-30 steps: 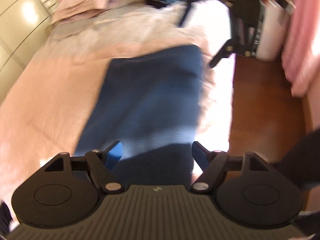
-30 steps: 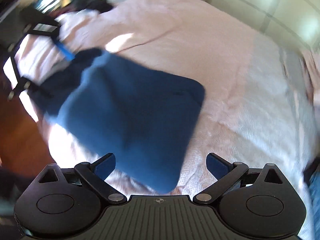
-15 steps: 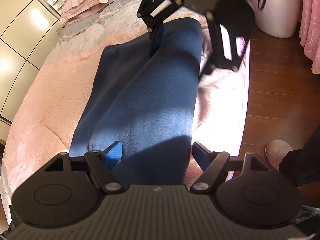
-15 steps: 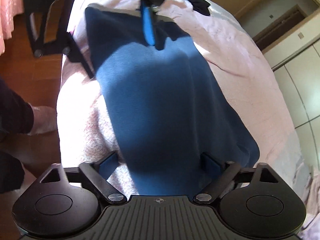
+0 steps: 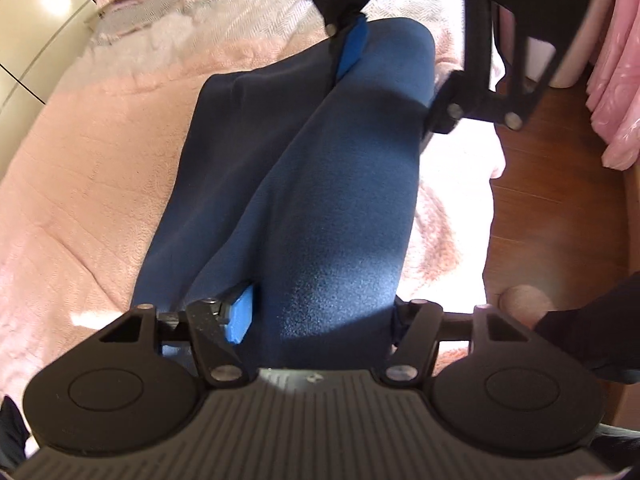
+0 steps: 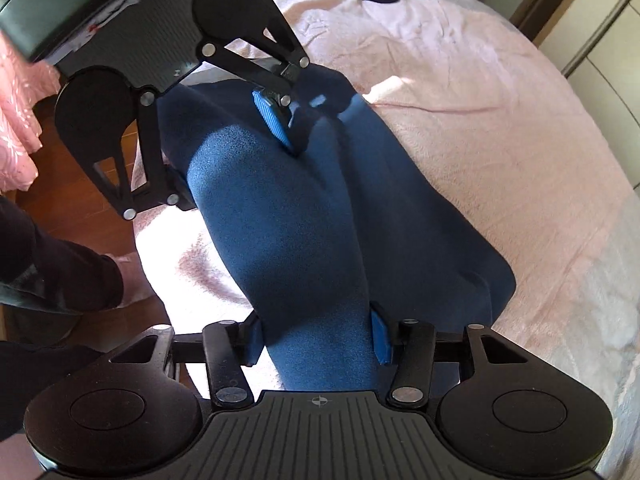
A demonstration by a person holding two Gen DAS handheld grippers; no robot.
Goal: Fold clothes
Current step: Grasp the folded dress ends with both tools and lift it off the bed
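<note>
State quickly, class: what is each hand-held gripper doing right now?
Left hand-held gripper: jaws closing around a raised fold of the blue garment.
Right hand-held gripper: jaws closing around the garment's other end, pads at the fabric.

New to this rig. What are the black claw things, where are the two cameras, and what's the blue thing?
No robot arm: a person holds a two-finger gripper in each hand, each with a fisheye camera looking along its fingers. In the left view the left gripper fills the bottom and the right one is at the top; the right view mirrors that, with the right gripper below and the left above. A blue garment lies on a pink bed. Both jaws are closing, each over a raised fold at opposite ends of the garment.
</note>
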